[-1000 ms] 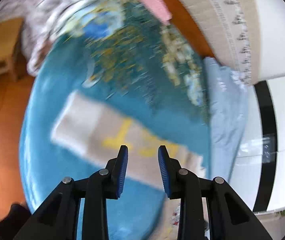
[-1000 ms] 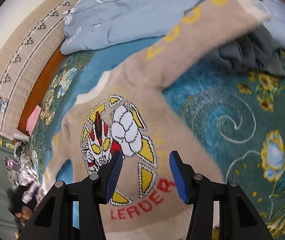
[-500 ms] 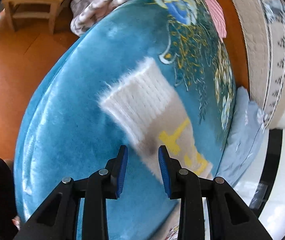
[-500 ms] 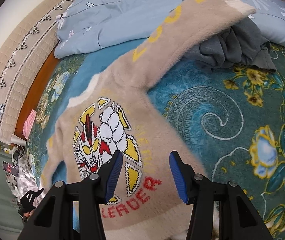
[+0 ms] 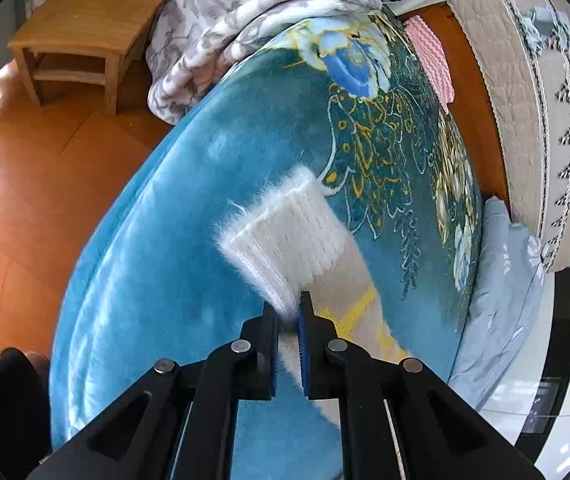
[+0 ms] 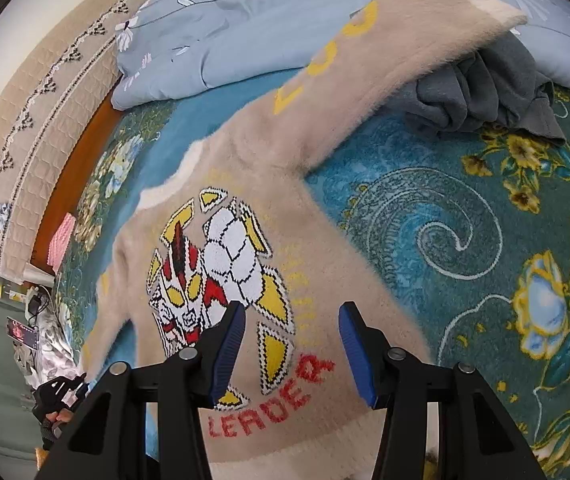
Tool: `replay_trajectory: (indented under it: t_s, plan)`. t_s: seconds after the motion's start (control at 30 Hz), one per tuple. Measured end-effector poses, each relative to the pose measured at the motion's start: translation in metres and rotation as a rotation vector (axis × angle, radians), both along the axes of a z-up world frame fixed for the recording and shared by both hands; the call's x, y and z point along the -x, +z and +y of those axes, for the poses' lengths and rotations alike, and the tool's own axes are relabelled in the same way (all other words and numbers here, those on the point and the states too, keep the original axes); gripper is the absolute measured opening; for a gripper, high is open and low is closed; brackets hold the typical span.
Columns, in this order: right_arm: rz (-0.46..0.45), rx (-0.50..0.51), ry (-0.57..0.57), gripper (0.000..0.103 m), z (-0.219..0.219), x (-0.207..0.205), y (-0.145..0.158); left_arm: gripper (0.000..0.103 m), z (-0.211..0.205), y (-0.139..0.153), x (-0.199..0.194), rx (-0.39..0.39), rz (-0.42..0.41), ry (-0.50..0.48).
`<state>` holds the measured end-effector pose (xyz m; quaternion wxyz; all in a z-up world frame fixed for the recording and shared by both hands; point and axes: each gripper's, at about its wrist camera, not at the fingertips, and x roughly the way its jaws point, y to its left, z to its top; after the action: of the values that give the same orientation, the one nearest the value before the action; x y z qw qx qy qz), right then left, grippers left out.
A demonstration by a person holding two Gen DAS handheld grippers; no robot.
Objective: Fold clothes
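My left claw [image 5: 288,314] has dropped toward the bed since a second ago, and its jaws have just been closing: they now pinch the edge of the sweater's white cuff [image 5: 285,236] between the blue pads. The sleeve [image 5: 359,312] runs from that pinch down and to the right in the left view, beige with yellow letters, toward the sweater body out of frame. The cuff itself fans out ahead of the claw, flat on the teal blanket [image 5: 165,240].

My right claw [image 6: 291,338] hangs with jaws apart and nothing between them, over the sweater [image 6: 245,248] chest, just above the red lettering near the hem. The sweater lies face up, spread on the blanket; its other sleeve [image 6: 385,52] stretches up and away to the right, its end draped on a grey garment [image 6: 485,96] beside the pale blue duvet [image 6: 245,32].

I judge the next move is carrying this cuff across onto the chest. The sleeve's long axis points from my left claw toward the body, so the fold goes along that line, and my left is the hand on it.
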<state>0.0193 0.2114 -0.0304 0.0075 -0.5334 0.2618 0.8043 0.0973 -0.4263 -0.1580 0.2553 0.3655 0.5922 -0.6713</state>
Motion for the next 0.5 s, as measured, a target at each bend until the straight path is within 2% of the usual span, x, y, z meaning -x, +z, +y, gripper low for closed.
replay_trajectory:
  t_s: [0.1, 0.23, 0.4, 0.5]
  plan:
    - [0.009, 0.021, -0.010, 0.052, 0.005, -0.001, -0.003, 0.008, 0.001, 0.008, 0.002, 0.011, -0.009, -0.019]
    - [0.020, 0.045, -0.016, 0.052, 0.010, -0.002, -0.007, 0.008, 0.009, 0.039, 0.017, 0.087, 0.027, -0.070]
    - [0.031, 0.081, -0.028, 0.052, 0.020, -0.002, -0.013, 0.008, 0.035, 0.114, 0.051, 0.228, 0.131, -0.185]
    - [0.032, 0.104, -0.047, 0.052, 0.031, -0.004, -0.018, 0.008, 0.072, 0.162, 0.084, 0.308, 0.190, -0.302]
